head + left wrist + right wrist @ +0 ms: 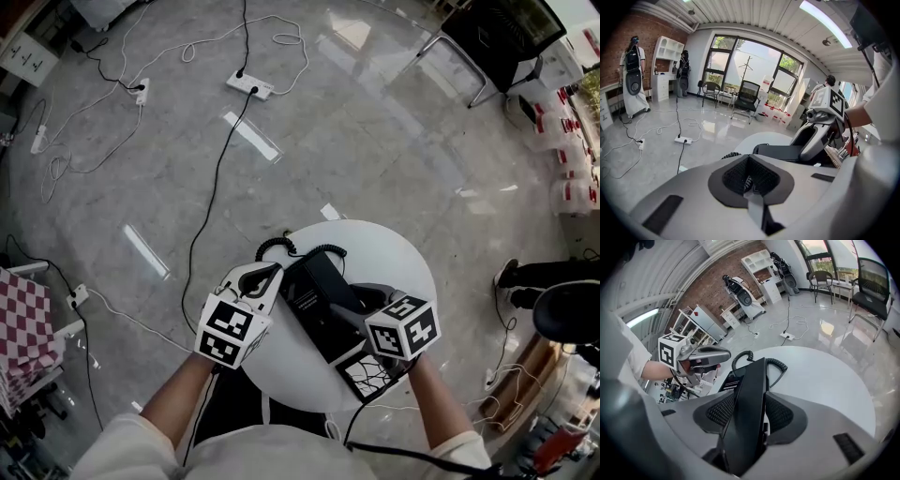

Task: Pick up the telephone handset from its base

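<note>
On the round white table [403, 253] stands a black telephone base [302, 305]. Its handset [330, 281] lies along the base's right side. My right gripper [367, 302] reaches in from the right. In the right gripper view the handset [745, 418] fills the gap of that gripper [749, 409], and both ribbed pads [723, 412] sit against its sides. The coiled cord [272, 246] curls out at the phone's far end. My left gripper [267, 274] hovers just left of the phone, jaws shut with nothing between them [749, 180].
Power strips [249, 85] and long cables [211, 197] lie on the glossy grey floor. A black office chair [497, 37] stands at the top right. A checkered cloth [21, 319] is at the left. A seated person's shoes [511, 277] are beside the table's right edge.
</note>
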